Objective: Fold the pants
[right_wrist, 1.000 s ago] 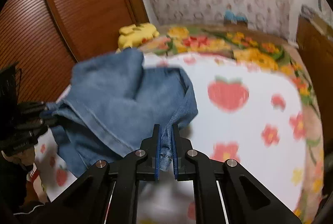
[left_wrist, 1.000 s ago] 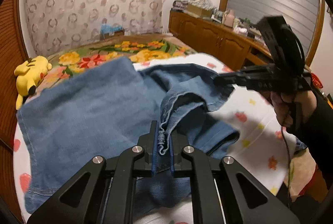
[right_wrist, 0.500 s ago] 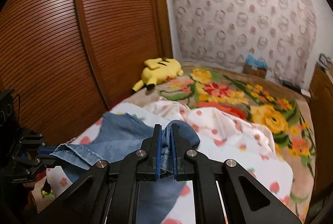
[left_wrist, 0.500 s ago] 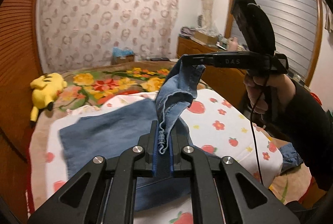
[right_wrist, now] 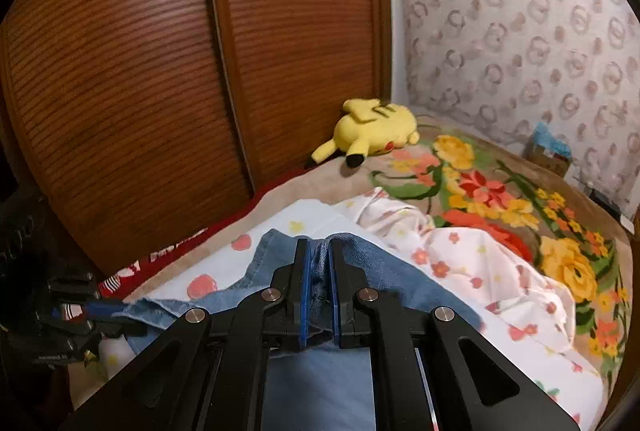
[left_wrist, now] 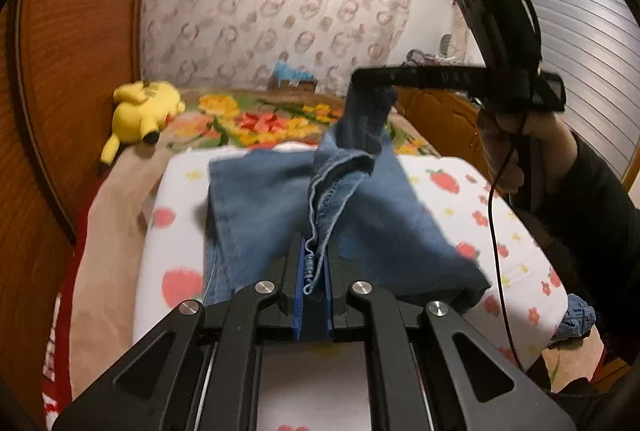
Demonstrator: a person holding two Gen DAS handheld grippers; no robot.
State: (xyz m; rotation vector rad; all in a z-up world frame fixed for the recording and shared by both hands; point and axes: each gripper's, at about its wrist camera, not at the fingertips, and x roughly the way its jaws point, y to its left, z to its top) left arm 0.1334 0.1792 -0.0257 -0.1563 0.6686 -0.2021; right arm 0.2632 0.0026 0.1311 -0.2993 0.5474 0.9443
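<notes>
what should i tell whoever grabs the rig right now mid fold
Left gripper: shut on a frayed hem of the jeans.
Right gripper: shut on another bunched edge of the jeans, held up above the bed in the left wrist view.
Jeans: lower part lies flat on the strawberry-print sheet; the gripped end is lifted over it.
Done: both edges gripped and raised.
Left: probably lay the lifted end onto the flat part, release, smooth.
Yellow plush toy lies by the wardrobe, clear of the fold.
</notes>
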